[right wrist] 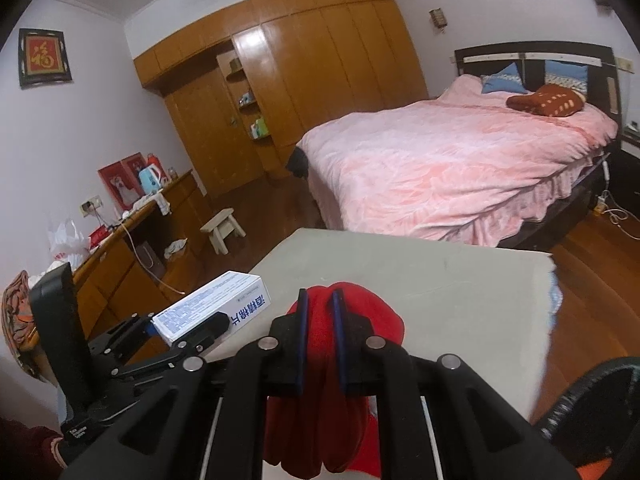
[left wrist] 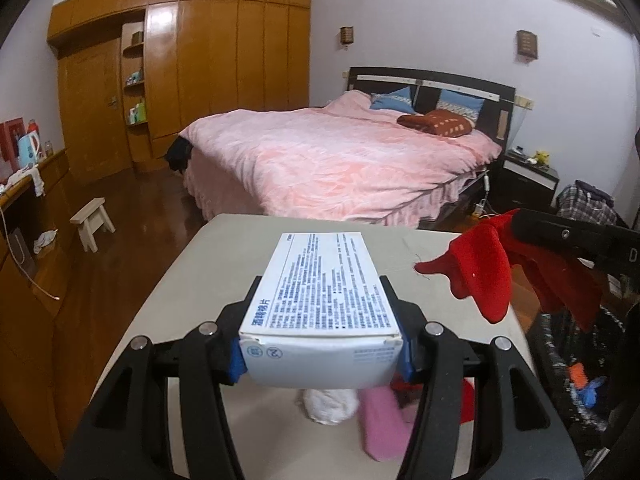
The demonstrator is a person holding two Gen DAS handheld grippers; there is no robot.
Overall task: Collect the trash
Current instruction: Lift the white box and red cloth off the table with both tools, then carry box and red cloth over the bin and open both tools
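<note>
In the left wrist view, the left gripper (left wrist: pixel 320 354) squeezes a white box (left wrist: pixel 324 292) above the table (left wrist: pixel 192 272); the box could slip out if it tips. In the right wrist view, the right gripper (right wrist: pixel 320 344) pinches a red cloth (right wrist: pixel 344 320) that hangs loose and could snag. A dark bin (right wrist: pixel 592 412) is cut off at the edge.

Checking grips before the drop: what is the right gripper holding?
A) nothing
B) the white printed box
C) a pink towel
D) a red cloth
D: the right gripper is clamped shut on the red cloth, while the white box sits in the left gripper.
</note>
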